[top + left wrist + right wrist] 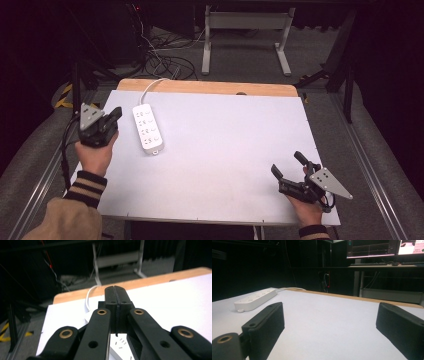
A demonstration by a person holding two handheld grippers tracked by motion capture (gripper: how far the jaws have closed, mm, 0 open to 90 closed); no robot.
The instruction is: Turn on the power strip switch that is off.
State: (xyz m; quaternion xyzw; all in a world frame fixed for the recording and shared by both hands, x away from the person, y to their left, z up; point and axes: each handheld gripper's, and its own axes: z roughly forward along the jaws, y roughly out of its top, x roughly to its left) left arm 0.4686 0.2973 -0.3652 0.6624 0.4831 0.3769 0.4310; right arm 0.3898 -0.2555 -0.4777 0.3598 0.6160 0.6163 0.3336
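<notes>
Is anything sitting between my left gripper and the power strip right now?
Nothing visible. The left gripper hangs shut beside the power strip, with bare white table between them in the high view. The left gripper view looks over the strip past the closed fingers. The strip's white cable runs off the far edge, away from the gripper.

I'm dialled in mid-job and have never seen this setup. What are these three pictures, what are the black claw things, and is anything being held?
A person stands at a white table with a hand-held two-jaw gripper in each hand; there is no robot arm. The high view looks down from above the person's side. The left gripper is at the table's left edge, the right gripper near the front right corner. The other two pictures come from cameras riding on each gripper, looking along its black jaws. The left gripper's jaws are pressed together with nothing between them; the right gripper's jaws stand wide apart, also empty. A white power strip with its white cable lies on the table, untouched.
</notes>
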